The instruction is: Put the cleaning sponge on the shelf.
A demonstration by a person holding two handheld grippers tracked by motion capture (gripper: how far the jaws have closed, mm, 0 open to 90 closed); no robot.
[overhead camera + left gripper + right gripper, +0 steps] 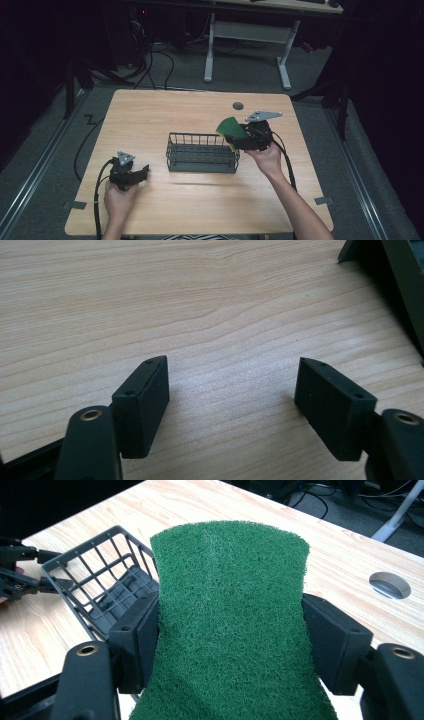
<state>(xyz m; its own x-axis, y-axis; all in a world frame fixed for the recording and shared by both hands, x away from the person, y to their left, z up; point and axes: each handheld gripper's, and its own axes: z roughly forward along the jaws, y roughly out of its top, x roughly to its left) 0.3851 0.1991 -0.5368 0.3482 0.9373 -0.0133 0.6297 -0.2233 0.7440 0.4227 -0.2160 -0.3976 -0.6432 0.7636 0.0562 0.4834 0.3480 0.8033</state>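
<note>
The right gripper (230, 630) is squeezing a green sponge (230, 615) just beside the basket (202, 152) (seemingly empty); dropping it in looks left. The left gripper (232, 395) is resting wide open, holding nothing.

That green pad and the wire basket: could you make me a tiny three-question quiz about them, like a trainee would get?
1. True or false: the right gripper has its jaws pressed on the green sponge.
2. The wire basket holds: A) the sponge, B) a cup, C) nothing I can see.
3. Fill in: the left gripper has its jaws ____ over the bare table.

Key: 1 true; 2 C; 3 open.
</note>
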